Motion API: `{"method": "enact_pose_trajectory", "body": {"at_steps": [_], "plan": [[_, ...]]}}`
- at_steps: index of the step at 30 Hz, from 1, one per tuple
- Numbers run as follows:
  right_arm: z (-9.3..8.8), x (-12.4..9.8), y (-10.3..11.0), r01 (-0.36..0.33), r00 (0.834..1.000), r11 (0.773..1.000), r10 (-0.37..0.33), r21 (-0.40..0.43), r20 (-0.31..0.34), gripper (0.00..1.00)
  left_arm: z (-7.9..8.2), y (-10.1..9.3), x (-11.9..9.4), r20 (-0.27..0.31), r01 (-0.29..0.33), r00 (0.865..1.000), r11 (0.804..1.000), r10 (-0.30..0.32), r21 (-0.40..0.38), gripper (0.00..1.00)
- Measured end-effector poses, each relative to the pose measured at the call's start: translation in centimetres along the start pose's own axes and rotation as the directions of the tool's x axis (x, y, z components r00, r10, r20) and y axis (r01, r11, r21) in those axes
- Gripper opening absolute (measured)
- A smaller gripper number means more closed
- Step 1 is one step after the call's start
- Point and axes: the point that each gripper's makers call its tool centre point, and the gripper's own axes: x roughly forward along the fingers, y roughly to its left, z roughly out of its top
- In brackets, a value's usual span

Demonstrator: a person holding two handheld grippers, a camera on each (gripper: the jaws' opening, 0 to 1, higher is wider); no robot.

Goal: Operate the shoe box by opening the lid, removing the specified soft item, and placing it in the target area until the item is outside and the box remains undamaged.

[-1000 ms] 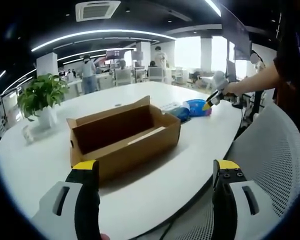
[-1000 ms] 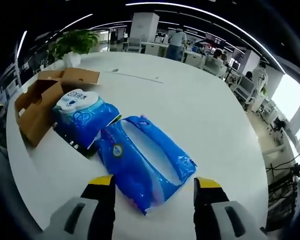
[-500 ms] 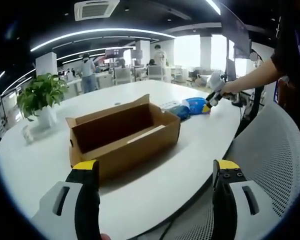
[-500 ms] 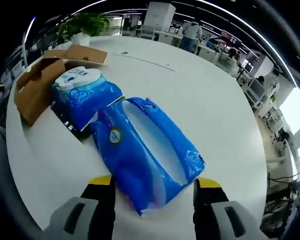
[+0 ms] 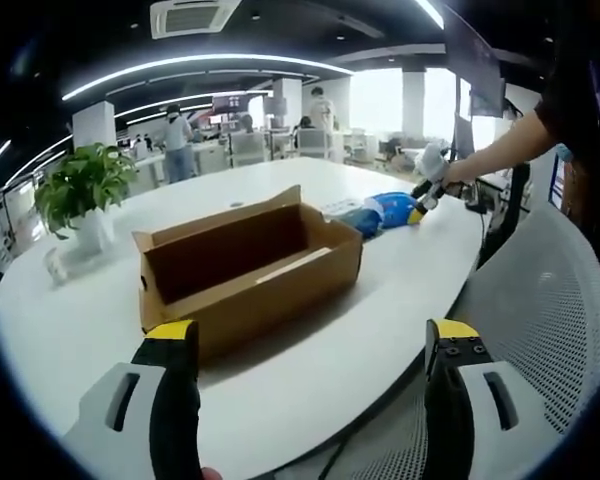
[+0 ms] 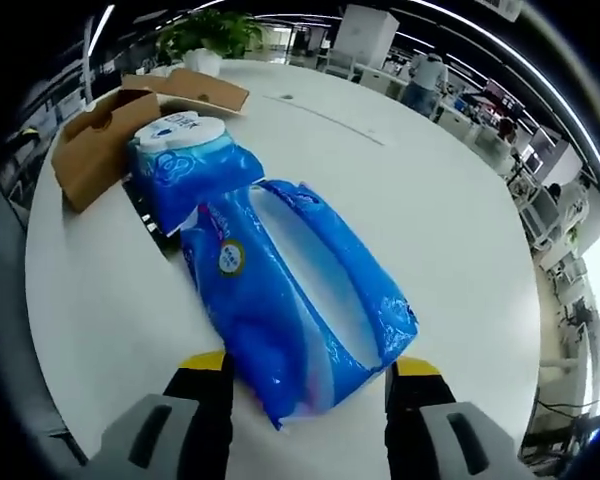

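Shoe box (image 5: 248, 272) open on white table (image 6: 450, 240), glossy crinkled blue soft pack (image 6: 295, 305) outside between spread right gripper (image 6: 308, 385), left gripper (image 5: 310, 352) spread, empty

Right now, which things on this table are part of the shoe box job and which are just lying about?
Job:
cardboard shoe box, open
blue soft pack, at the right gripper
wipes pack, beside it

Lying about:
potted plant
mesh chair

The right gripper (image 6: 307, 370) has closed in on the blue pack (image 6: 298, 302).
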Motion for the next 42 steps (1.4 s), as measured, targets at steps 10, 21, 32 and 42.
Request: {"method": "enact_pose_trajectory", "body": {"at_steps": [10, 21, 32, 42], "plan": [[0.2, 0.4, -0.3, -0.068, 0.998, 0.993, 0.068, -0.092, -0.003, 0.58, -0.2, 0.0, 0.0, -0.013, 0.002, 1.000, 1.000, -0.002, 0.011, 0.93], [0.7, 1.0, -1.5, -0.112, 0.994, 0.975, 0.108, -0.194, -0.033, 0.58, -0.3, 0.1, 0.1, -0.016, -0.007, 1.000, 1.000, 0.007, 0.015, 0.93], [1.1, 1.2, -1.6, -0.118, 0.993, 0.972, 0.114, -0.201, -0.030, 0.57, -0.1, 0.2, 0.1, -0.004, -0.011, 1.000, 1.000, 0.011, 0.014, 0.94], [1.2, 0.2, -1.3, -0.099, 0.995, 0.981, 0.098, -0.169, -0.013, 0.58, 0.3, 0.3, 0.0, 0.014, -0.017, 1.000, 1.000, 0.017, 0.010, 0.97]]}}
